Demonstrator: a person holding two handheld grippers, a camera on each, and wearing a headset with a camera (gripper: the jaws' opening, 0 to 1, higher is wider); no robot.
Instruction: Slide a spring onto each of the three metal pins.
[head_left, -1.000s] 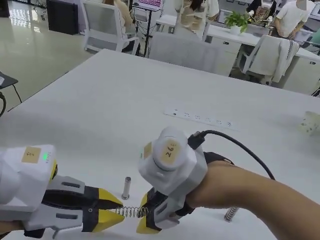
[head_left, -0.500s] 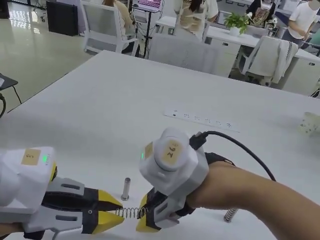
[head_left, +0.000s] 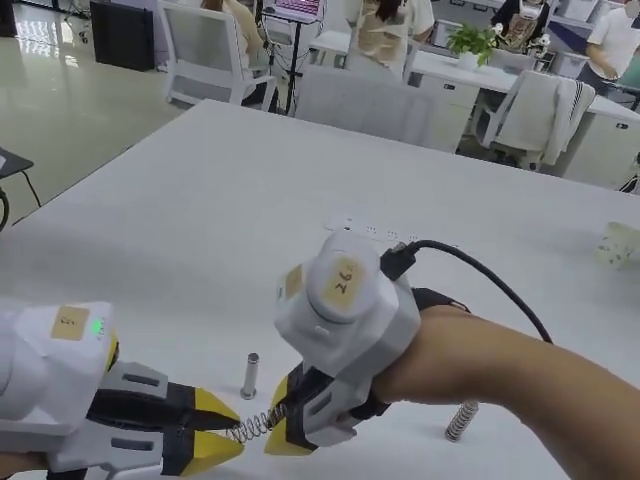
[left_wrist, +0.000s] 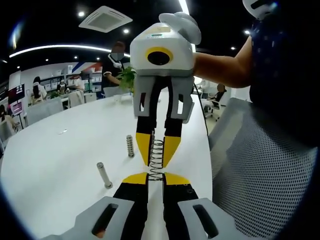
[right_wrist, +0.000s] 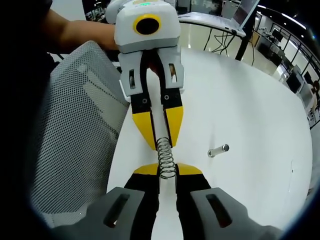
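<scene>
A small metal spring (head_left: 254, 424) hangs stretched between my two grippers, just above the white table (head_left: 200, 220). My left gripper (head_left: 232, 439) is shut on its near end (left_wrist: 156, 174). My right gripper (head_left: 276, 424) is shut on the other end (right_wrist: 167, 169). In the left gripper view the right gripper (left_wrist: 157, 150) faces me tip to tip; in the right gripper view the left gripper (right_wrist: 163, 136) does the same. One short metal pin (head_left: 249, 375) stands upright just behind the spring, also the pin (left_wrist: 104, 175) and the pin (right_wrist: 218, 150). A second spring (head_left: 460, 420) lies by the right forearm.
A white power strip (head_left: 400, 236) lies further back on the table. Office chairs (head_left: 365, 100) and people stand beyond the far edge. A mesh chair back (right_wrist: 80, 130) is close beside the near table edge.
The two grippers have drawn slightly closer together. The spring between them, level before, now slants with its right end higher.
</scene>
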